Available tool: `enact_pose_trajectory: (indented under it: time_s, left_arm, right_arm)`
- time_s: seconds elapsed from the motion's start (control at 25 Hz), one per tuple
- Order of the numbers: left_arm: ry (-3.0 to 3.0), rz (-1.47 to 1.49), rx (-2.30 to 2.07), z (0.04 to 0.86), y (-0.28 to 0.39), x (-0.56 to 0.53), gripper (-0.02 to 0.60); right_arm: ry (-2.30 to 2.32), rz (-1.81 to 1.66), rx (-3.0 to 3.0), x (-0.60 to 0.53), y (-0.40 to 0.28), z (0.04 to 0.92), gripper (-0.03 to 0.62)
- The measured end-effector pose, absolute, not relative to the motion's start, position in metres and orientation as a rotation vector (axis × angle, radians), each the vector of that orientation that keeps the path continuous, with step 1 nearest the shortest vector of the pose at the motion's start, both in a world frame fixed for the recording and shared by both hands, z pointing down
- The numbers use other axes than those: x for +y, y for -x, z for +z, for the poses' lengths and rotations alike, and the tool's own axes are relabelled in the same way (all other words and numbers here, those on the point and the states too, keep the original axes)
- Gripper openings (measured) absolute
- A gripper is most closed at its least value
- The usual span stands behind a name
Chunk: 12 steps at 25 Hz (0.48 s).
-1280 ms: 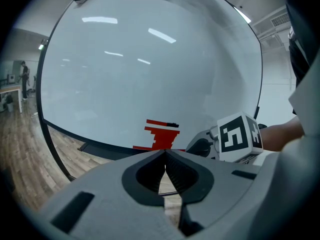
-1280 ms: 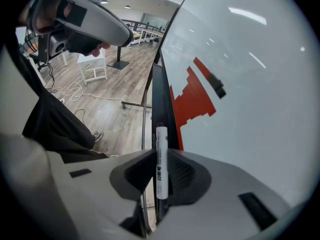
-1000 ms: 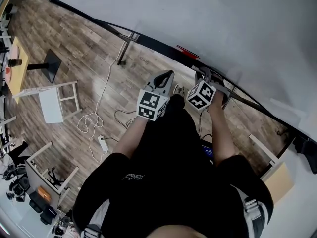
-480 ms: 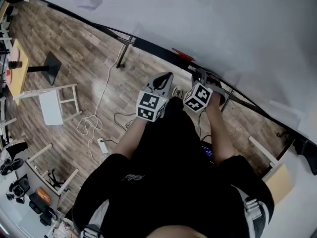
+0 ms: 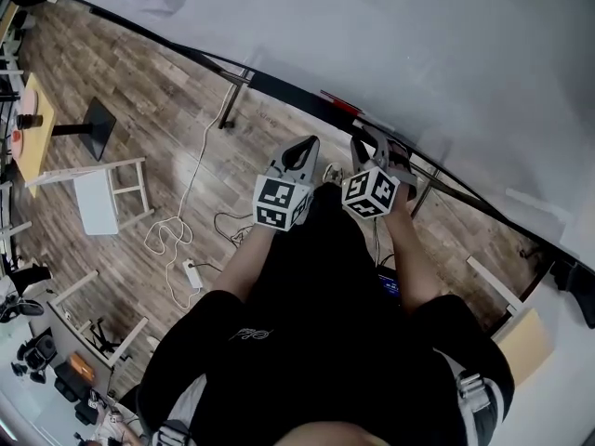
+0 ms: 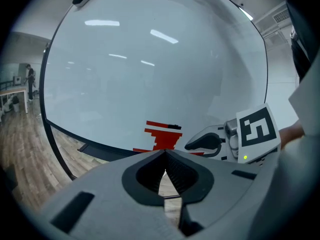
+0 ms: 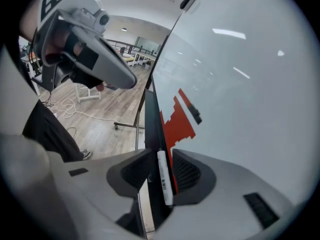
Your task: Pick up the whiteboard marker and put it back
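The white whiteboard marker [image 7: 164, 179] lies along the dark tray [image 7: 152, 129] at the foot of the whiteboard [image 5: 418, 63]. My right gripper [image 7: 162, 153] straddles it. Its jaws have just been opening, and the marker sits between them with a gap on each side. In the head view the right gripper [image 5: 367, 147] points at the tray [image 5: 279, 86]. My left gripper [image 5: 299, 149] hangs beside it, short of the board. Seen from its own camera, the left gripper [image 6: 165, 153] is shut, tips touching, with nothing in it.
A red stepped patch [image 7: 177, 121] with a small black piece is on the board just above the tray. On the wooden floor to the left are a white chair [image 5: 102, 189], a loose white cable [image 5: 177, 230], a power strip [image 5: 193, 269] and a black stand [image 5: 93, 124].
The right gripper has drawn back a little from the tray, up and to the left in the head view. The left gripper has hardly moved.
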<state>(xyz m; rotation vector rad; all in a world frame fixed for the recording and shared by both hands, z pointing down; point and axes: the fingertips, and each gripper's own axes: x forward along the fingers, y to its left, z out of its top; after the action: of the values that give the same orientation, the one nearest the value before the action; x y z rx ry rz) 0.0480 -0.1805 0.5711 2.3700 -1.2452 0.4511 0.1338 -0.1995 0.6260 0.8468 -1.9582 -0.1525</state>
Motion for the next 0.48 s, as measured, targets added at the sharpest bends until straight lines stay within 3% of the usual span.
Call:
enact_pose_trajectory:
  time_s: [0.24,0.48]
  left_arm:
    - [-2.403,0.399,-1.23,0.557,-0.028,-0.176,0.006]
    - [-2.475,0.327,-1.214,0.532,0.01,-0.164,0.006]
  right_arm:
    - [-1.033,-0.123,-2.052,-0.192,-0.111,0.583,0.11]
    - [-1.386,-0.061,-2.193,-0.172,-0.077,0.519,0.011]
